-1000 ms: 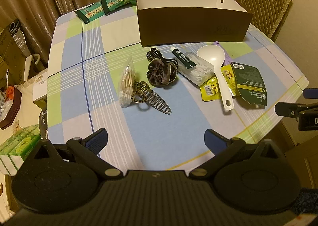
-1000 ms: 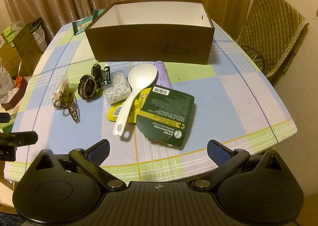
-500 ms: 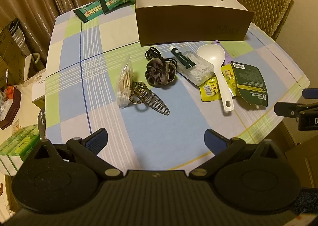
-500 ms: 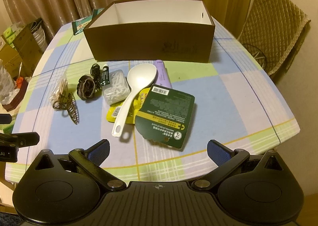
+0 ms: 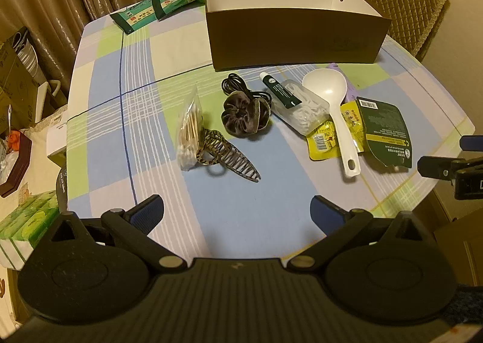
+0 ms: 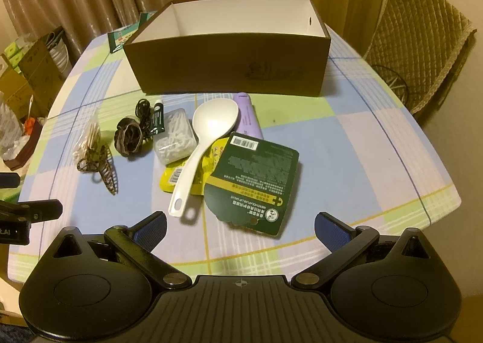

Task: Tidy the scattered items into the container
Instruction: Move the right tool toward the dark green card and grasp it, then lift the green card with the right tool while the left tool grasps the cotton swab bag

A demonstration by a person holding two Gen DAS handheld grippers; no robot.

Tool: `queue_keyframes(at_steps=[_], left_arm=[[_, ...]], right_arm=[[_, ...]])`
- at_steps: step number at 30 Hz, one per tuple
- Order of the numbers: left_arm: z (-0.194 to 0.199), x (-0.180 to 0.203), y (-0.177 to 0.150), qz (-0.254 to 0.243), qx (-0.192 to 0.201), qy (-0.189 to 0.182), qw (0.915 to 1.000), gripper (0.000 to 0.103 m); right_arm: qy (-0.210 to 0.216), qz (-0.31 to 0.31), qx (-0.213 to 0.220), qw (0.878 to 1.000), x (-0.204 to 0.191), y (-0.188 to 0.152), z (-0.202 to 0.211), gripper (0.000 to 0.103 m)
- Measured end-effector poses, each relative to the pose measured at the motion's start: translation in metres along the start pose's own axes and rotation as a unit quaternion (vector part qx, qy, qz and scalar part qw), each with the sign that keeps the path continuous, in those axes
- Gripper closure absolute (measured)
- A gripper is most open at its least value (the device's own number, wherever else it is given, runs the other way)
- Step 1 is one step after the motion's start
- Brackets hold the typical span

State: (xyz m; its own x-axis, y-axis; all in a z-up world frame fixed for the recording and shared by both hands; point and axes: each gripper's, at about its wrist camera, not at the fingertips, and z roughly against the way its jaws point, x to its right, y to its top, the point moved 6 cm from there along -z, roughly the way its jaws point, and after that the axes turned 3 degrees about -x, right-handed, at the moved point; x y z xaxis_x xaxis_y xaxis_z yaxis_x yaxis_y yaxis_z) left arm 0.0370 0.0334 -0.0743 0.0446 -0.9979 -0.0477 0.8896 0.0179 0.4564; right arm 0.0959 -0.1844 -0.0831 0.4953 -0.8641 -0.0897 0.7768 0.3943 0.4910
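Left hand-held gripper [image 5: 237, 207]: released, fingers spread wide and holding nothing, above the near edge of the tabletop [image 5: 241, 192].
Right hand-held gripper [image 6: 240, 223]: also released and empty, hovering near the green card packet [image 6: 252, 180].
Container: the brown box [image 6: 229, 71] sat open at the far side of the tabletop, its visible white inside bare.
Scattered items, left group: cotton swab bag [image 5: 190, 128], hair claw clip [image 5: 229, 155] touching it, velvet scrunchie [image 5: 244, 116], black cord [image 5: 234, 86] just behind.
Scattered items, right group: green tube [image 5: 279, 91] lying on the clear floss-pick case [image 5: 305, 110], white rice spoon [image 6: 205, 143] across the yellow sachet [image 6: 181, 174], purple tube [image 6: 249, 116] near the box wall.
Step in hand: likely choosing a first pick; nothing was grasped yet.
Doing it well: I would take top-lying pieces first, the spoon by its handle and the card packet by a free edge, so nothing beneath is dragged; the clip's teeth could snag the swab bag.
Hard to make out: the box floor behind its near wall was hidden; packet print was too small to read; the purple tube was mostly covered in the left view.
Cut off: each gripper showed only as an edge fragment in the other's view.
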Motion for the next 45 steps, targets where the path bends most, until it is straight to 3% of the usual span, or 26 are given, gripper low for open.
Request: queue_keyframes(at_steps=[17,29,36,45], left_arm=[[-0.029,-0.019,0.038,0.003,0.015,-0.010,0.9998,0.001],[-0.055,-0.030,0.058,-0.004,0.017,-0.015,0.9997,0.001],[-0.069,-0.037,0.064,-0.006,0.009,-0.017,0.9998,0.001],[-0.079,-0.042,0.066,-0.011,0.006,-0.017,0.9998,0.001]], right_arm=[[0.012,-0.081,0.003,0.997,0.021,0.027,-0.038,0.002],[0.005,-0.093,-0.014,0.996,0.025,0.037,-0.078,0.002],[-0.004,-0.091,-0.030,0.995,0.027,0.039,-0.096,0.012],[0.004,-0.092,-0.031,0.995,0.031,0.044,-0.100,0.014]])
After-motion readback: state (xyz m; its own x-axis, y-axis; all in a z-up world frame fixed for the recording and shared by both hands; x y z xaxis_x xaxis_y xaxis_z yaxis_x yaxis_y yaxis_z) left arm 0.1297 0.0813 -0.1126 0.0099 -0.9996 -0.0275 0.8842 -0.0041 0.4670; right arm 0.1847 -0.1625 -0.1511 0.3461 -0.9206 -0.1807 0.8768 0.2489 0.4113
